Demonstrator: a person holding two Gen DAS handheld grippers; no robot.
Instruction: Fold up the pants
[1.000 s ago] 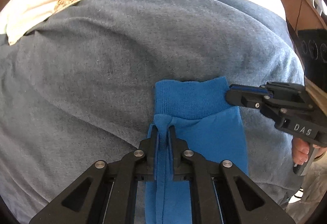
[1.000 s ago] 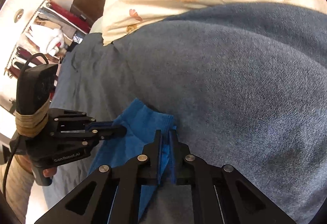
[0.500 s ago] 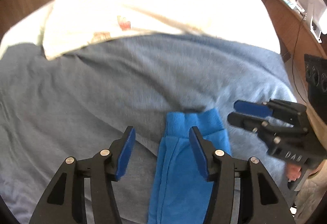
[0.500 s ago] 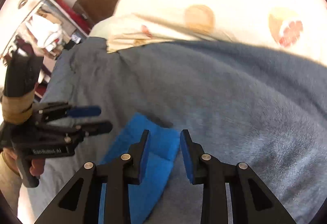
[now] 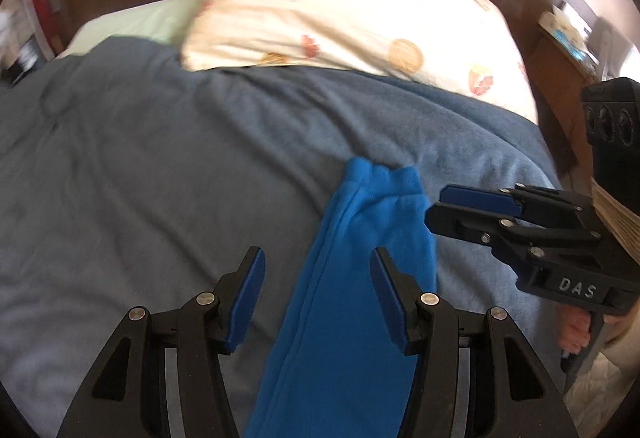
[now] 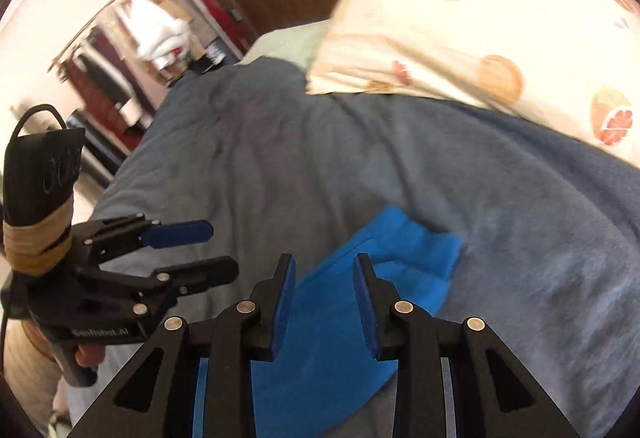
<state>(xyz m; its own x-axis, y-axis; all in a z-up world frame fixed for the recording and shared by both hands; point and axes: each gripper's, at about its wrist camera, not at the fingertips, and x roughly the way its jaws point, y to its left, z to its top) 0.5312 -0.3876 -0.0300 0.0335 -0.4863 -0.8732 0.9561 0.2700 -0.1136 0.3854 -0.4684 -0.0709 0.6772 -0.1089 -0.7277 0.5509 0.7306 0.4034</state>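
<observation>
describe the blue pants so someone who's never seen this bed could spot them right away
Start at the fruit-print pillow at the head of the bed, then come down across the grey-blue blanket. The blue pants lie flat on that blanket as a long narrow strip, ribbed band towards the pillow. They are the only bright blue cloth there, far more vivid than the blanket.

Bright blue, soft knit pants (image 5: 352, 302), folded lengthwise into a narrow strip, lying flat on the grey-blue blanket (image 5: 160, 178), ribbed end pointing toward the fruit-print pillow (image 5: 360, 18), well short of it.

one pants (image 5: 352, 278), two grippers (image 5: 316, 294), one pillow (image 5: 360, 10)
</observation>
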